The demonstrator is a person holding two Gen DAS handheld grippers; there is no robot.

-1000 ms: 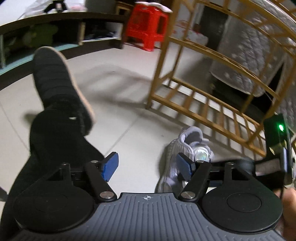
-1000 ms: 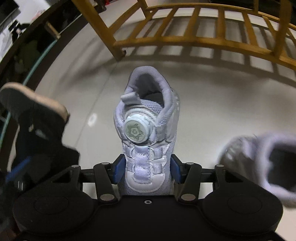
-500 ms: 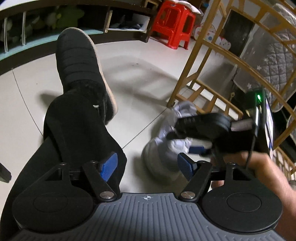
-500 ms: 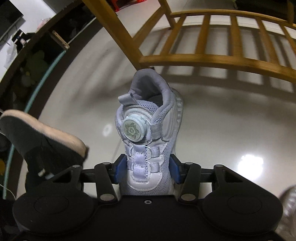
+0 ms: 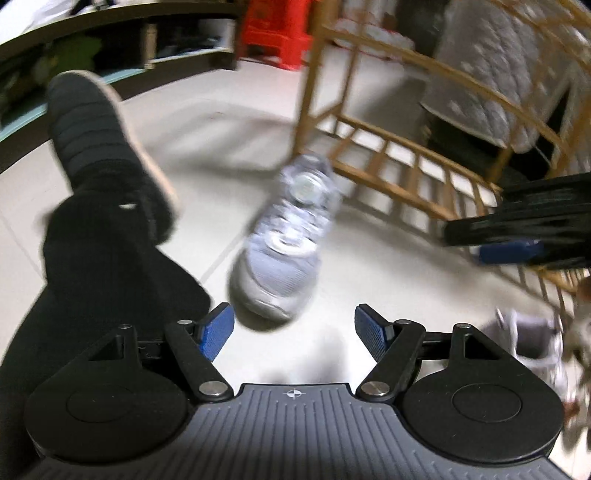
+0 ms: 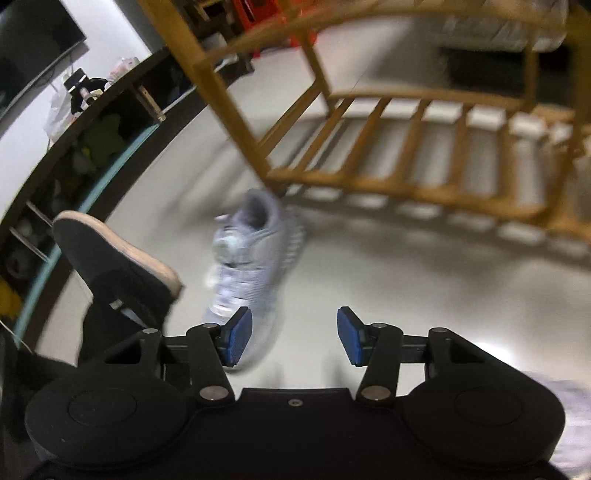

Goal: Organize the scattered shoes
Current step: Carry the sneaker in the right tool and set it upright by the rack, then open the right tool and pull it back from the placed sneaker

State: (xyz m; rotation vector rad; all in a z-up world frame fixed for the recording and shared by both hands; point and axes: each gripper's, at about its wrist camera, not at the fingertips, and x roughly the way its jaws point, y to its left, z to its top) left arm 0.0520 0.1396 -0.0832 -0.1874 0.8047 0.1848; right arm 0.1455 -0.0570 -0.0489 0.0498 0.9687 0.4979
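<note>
left gripper (image 5: pixel 293 330): seen at the bottom of the left wrist view; its blue pads are held well apart and nothing is between them.
right gripper (image 6: pixel 293 336): seen at the bottom of the right wrist view; its jaws are being opened, and only bare floor is seen in the gap. in the left wrist view it is caught blurred at the right edge (image 5: pixel 517 230).
second shoe (image 5: pixel 535 347): only part of a pale grey shoe is seen at the lower right of the left wrist view, on the floor; its pose cannot be told through the blur.
grey sneaker (image 5: pixel 286 236): placed upright on the tiled floor (image 5: pixel 369 266), toe toward the cameras, heel toward the rack; it is touched by neither gripper. a round dial closure is shown on its tongue. in the right wrist view (image 6: pixel 247 266) it lies just beyond and left of the left pad.
person's leg (image 5: pixel 110 236): stretched out at the left, in dark trousers, ending in a dark slipper (image 5: pixel 88 125) with a pale sole.
wooden shoe rack (image 6: pixel 406 155): stood beyond the sneaker; its near corner post is located just behind the heel, and its low slatted shelf is seen bare.
red stool (image 5: pixel 280 33): found far back, blurred.
</note>
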